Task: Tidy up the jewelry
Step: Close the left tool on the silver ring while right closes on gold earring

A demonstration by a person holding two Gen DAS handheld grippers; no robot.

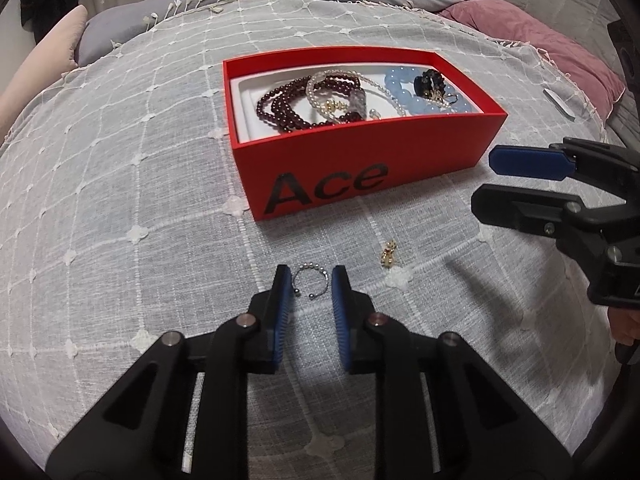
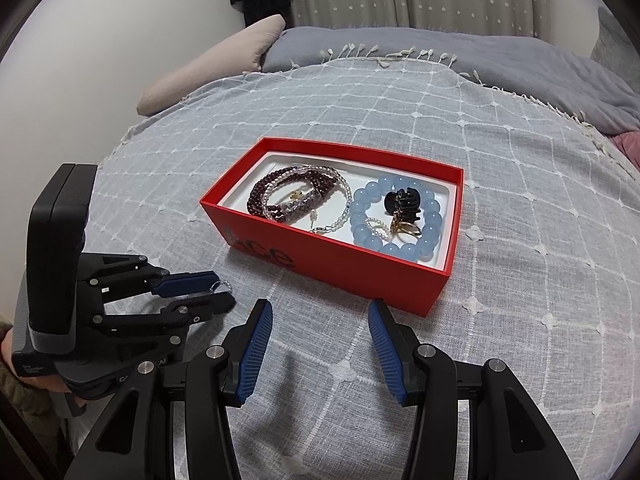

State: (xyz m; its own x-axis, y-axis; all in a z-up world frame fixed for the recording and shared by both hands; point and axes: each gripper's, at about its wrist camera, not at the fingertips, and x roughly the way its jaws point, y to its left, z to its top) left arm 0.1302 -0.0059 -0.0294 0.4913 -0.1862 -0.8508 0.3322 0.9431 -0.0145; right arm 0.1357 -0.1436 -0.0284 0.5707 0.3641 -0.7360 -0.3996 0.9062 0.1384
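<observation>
A red "Ace" box [image 1: 328, 168] [image 2: 340, 268] lies on the bed. It holds dark red bead strands [image 1: 288, 104] [image 2: 264, 196], a clear bead bracelet [image 1: 320, 88], a blue bead bracelet [image 1: 400, 84] [image 2: 372, 236] and a black hair claw [image 1: 430, 82] [image 2: 402, 202]. A small silver open ring [image 1: 310, 282] lies on the blanket between the fingers of my left gripper [image 1: 310, 280], which is open around it; the left gripper also shows in the right wrist view [image 2: 220, 288]. A small gold charm [image 1: 388, 254] lies to its right. My right gripper [image 2: 320, 312] [image 1: 486, 178] is open and empty, near the box's front.
A grey blanket with white grid stitching [image 1: 120, 200] [image 2: 520, 240] covers the bed. A beige pillow [image 2: 224, 60] and grey bedding [image 2: 480, 60] lie at the back, a pink pillow [image 1: 540, 40] to the right. A small flat silver object [image 1: 560, 106] lies right of the box.
</observation>
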